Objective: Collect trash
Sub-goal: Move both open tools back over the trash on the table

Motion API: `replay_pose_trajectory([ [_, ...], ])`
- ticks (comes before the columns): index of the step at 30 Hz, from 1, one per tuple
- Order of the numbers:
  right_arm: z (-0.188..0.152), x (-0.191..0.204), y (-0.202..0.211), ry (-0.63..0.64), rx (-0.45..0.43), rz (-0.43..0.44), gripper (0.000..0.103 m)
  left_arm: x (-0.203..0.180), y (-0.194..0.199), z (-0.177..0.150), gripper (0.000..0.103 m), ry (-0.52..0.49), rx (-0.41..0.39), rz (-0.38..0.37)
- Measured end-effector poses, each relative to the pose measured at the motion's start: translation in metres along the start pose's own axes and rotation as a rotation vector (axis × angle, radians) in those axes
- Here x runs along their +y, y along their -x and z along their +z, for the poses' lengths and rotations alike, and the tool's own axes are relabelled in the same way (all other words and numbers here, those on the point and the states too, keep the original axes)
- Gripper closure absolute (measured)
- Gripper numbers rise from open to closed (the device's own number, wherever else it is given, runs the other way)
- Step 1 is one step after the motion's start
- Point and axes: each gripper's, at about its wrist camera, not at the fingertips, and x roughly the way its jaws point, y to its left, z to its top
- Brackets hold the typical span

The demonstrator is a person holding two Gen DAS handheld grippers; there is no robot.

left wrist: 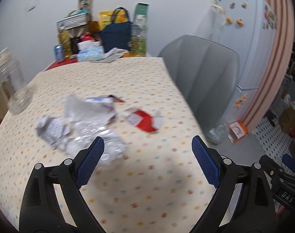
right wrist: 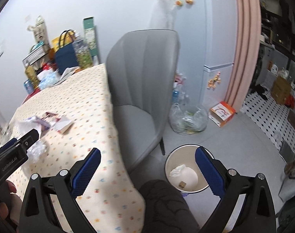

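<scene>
Crumpled wrappers (left wrist: 83, 124) and a red packet (left wrist: 142, 121) lie mid-table on the dotted cloth (left wrist: 147, 184). My left gripper (left wrist: 147, 159) hangs above them, jaws wide, empty. My right gripper (right wrist: 147, 167) gapes empty above the bin (right wrist: 186, 174), beside the grey chair (right wrist: 141, 77).

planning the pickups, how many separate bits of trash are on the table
4, some may overlap: crumpled paper at left, clear plastic nearest the left gripper, a white wrapper behind them, a red-and-white packet to the right.

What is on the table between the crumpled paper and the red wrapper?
A clear plastic wrapper and a torn white packet lie between the crumpled paper and red wrapper, in the left wrist view.
</scene>
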Motion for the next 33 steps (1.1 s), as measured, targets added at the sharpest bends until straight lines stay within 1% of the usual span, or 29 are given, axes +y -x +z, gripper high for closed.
replay_pose_trajectory([
  [3,-0.005,0.019,0.002,0.041,0.005,0.016,0.008,0.025,0.005,-0.008,0.012,0.04,-0.005,0.029],
  [8,-0.014,0.046,0.006,0.088,0.006,0.035,0.008,0.054,0.01,-0.019,0.012,0.081,0.001,0.063],
  [16,-0.022,0.074,0.008,0.139,0.013,0.039,0.008,0.089,0.006,-0.032,0.013,0.137,0.021,0.1],
  [20,-0.024,0.08,0.006,0.153,0.019,0.032,0.008,0.097,0.0,-0.037,0.012,0.156,0.043,0.098],
  [26,-0.025,0.081,0.001,0.162,0.033,0.029,0.008,0.095,-0.01,-0.041,0.013,0.149,0.069,0.102],
  [27,-0.025,0.081,0.0,0.163,0.034,0.029,0.008,0.095,-0.012,-0.042,0.016,0.149,0.075,0.101],
  [28,-0.025,0.081,-0.001,0.163,0.036,0.03,0.008,0.095,-0.013,-0.042,0.029,0.152,0.079,0.102],
  [29,-0.025,0.08,-0.001,0.163,0.037,0.03,0.008,0.096,-0.015,-0.043,0.039,0.155,0.087,0.104],
  [31,-0.025,0.081,-0.003,0.164,0.039,0.032,0.008,0.099,-0.018,-0.044,0.083,0.17,0.113,0.091],
  [32,-0.025,0.083,-0.003,0.166,0.038,0.032,0.008,0.101,-0.019,-0.044,0.089,0.178,0.121,0.086],
  [33,-0.025,0.085,-0.003,0.17,0.036,0.029,0.008,0.102,-0.018,-0.044,0.092,0.18,0.118,0.09],
])
